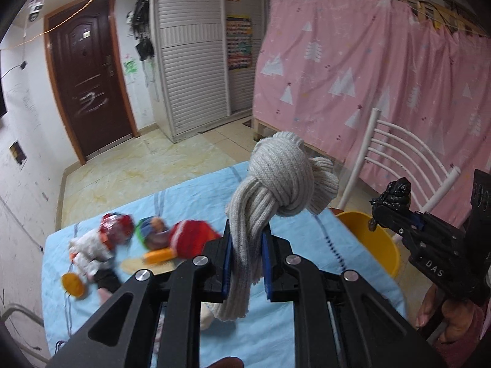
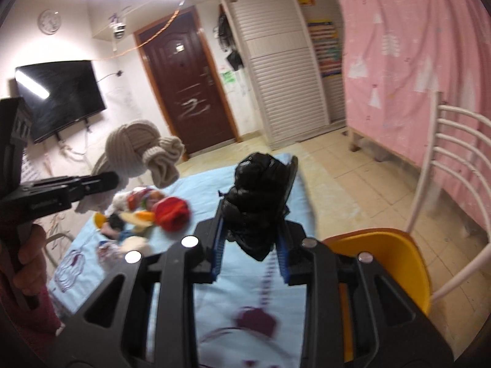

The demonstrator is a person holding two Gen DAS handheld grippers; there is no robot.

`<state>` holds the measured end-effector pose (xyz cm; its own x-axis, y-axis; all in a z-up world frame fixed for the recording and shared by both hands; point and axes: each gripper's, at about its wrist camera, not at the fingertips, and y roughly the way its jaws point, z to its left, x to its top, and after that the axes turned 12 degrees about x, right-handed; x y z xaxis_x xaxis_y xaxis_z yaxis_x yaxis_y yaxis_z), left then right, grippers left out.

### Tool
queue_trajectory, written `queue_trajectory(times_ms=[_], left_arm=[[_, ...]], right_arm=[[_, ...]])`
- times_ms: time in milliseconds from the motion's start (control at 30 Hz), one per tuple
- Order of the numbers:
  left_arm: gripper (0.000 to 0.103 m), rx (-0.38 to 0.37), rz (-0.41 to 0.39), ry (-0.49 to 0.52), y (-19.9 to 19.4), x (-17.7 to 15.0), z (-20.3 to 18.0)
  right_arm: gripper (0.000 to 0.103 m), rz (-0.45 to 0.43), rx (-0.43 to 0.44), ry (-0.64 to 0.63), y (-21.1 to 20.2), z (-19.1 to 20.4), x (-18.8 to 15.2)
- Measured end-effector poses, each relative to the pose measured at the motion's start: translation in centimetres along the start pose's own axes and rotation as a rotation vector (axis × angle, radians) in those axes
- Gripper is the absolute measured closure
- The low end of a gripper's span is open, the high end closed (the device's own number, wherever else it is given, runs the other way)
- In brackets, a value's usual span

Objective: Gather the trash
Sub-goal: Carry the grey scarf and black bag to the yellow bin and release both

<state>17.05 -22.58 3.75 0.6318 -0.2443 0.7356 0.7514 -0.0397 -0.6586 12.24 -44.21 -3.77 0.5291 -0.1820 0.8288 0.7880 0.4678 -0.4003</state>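
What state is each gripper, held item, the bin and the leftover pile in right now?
left gripper: shut on knotted grey sock, lifted
right gripper: shut on crumpled black bag, lifted
yellow bin: open, beside table, contents hidden
leftover pile: lying on blue tablecloth, blurred

Left hand-held gripper (image 1: 247, 245) and right hand-held gripper (image 2: 250, 230) are both raised side by side, each clamped on something.
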Motion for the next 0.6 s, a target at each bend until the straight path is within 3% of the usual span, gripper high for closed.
queue_trajectory(times_ms=[267, 467, 600], left_arm=[[0.095, -0.074, 0.04, 0.122, 3.0, 2.7, -10.1], [0.095, -0.115, 0.103, 0.179, 5.7, 3.2, -15.9], [0.095, -0.139, 0.151, 0.199, 7.6, 3.0, -18.4]], right_arm=[[0.076, -0.001, -0.117, 0.068, -1.4, -6.8, 0.1], [0.075, 0.036, -0.141, 0.145, -0.9, -10.5, -1.3], [0.065, 0.057, -0.147, 0.198, -0.6, -12.4, -2.0]])
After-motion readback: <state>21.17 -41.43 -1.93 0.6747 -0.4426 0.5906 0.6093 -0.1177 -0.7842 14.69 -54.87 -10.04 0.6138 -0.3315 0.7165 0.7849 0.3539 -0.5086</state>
